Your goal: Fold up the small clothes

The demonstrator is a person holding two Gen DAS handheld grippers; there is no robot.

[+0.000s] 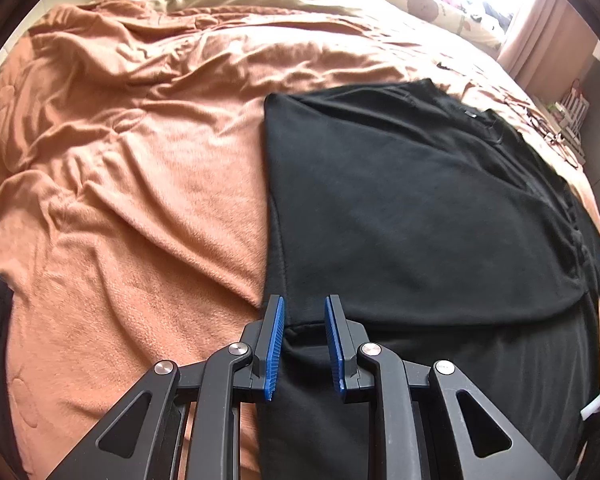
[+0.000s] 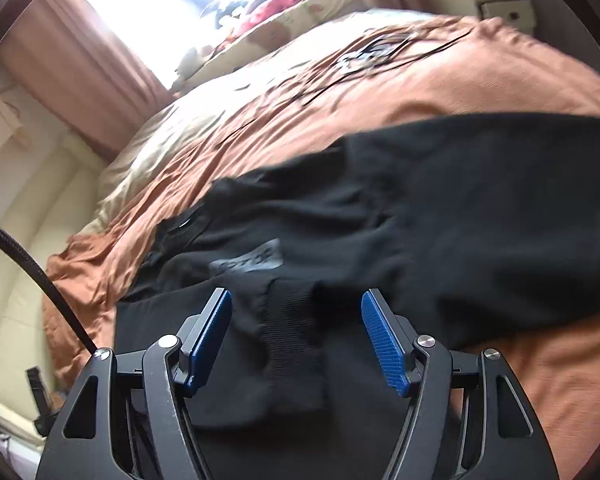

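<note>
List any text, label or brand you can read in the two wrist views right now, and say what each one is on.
Nothing can be read for certain.
Grey printed patch on the black garment, right wrist view: it carries characters, too blurred to read.
Small pale tag near the far edge of the black garment, left wrist view: too small to read.
No writing shows on the orange blanket or on either gripper.
</note>
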